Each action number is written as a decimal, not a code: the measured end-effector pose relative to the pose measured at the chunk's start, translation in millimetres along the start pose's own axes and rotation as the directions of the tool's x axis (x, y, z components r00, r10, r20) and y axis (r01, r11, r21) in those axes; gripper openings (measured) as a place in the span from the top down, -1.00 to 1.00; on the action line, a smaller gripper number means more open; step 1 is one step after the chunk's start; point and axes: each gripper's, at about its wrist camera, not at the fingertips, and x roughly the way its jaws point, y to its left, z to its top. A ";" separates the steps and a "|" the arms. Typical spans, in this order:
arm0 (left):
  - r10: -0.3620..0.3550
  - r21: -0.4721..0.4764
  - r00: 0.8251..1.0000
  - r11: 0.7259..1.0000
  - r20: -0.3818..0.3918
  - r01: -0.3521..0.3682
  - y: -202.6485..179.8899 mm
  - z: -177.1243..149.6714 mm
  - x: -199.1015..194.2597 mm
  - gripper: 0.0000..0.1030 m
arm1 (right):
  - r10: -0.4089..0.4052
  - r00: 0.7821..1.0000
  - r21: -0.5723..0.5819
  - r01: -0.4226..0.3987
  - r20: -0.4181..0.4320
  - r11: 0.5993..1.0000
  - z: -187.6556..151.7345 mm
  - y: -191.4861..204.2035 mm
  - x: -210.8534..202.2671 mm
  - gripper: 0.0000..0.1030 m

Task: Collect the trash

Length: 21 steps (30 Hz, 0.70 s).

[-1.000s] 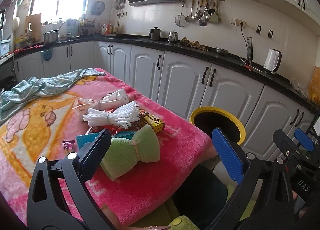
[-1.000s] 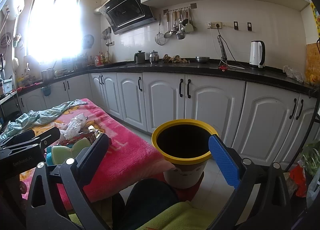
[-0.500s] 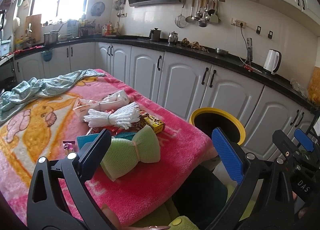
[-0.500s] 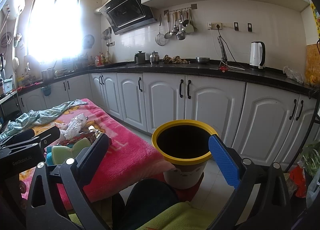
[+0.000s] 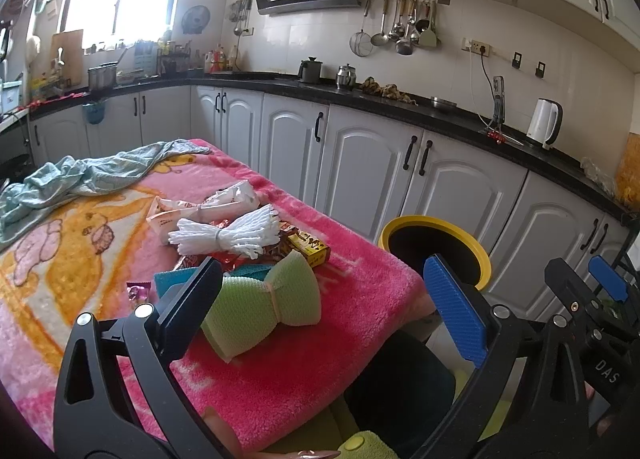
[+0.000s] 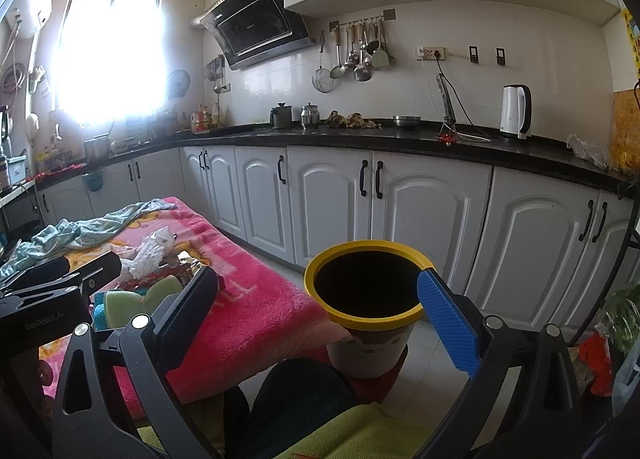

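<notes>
While both claws gape empty, the left gripper (image 5: pixel 324 307) hangs over the green sponge (image 5: pixel 264 307) at lower centre. The right gripper (image 6: pixel 320 307) frames the yellow-rimmed bin (image 6: pixel 368 259) at centre.

We see a fluffy pink plush blanket (image 5: pixel 320 359), a matt green foam-net sleeve (image 5: pixel 276 307), a white foam-net bundle (image 5: pixel 228 235), a glossy yellow plastic bin rim (image 6: pixel 360 249), glossy white cabinet doors (image 6: pixel 332 203), and a polished black countertop (image 6: pixel 400 139).

I'm looking into a home kitchen: beyond my jaws run white cabinets (image 6: pixel 332 199), a black worktop (image 6: pixel 400 137) with a kettle (image 6: pixel 516 111), hanging utensils (image 6: pixel 360 55) and a range hood (image 6: pixel 256 31).
</notes>
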 end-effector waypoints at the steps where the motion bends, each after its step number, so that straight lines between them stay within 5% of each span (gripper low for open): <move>1: 0.000 0.000 1.000 1.000 0.001 0.000 0.2 0.6 0.0 -0.80 | 0.002 1.000 -0.002 -0.002 0.000 1.000 -0.4 0.4 0.6 -0.89; 10: 0.007 -0.016 1.000 1.000 0.006 -0.007 8.1 3.6 -3.2 -0.80 | 0.035 0.999 -0.019 -0.035 -0.001 0.999 5.1 2.6 0.2 -0.89; 21: 0.097 -0.094 0.995 0.991 0.026 -0.095 42.4 12.9 -4.7 -0.80 | 0.183 0.983 -0.104 -0.184 -0.028 0.977 19.3 33.8 19.4 -0.89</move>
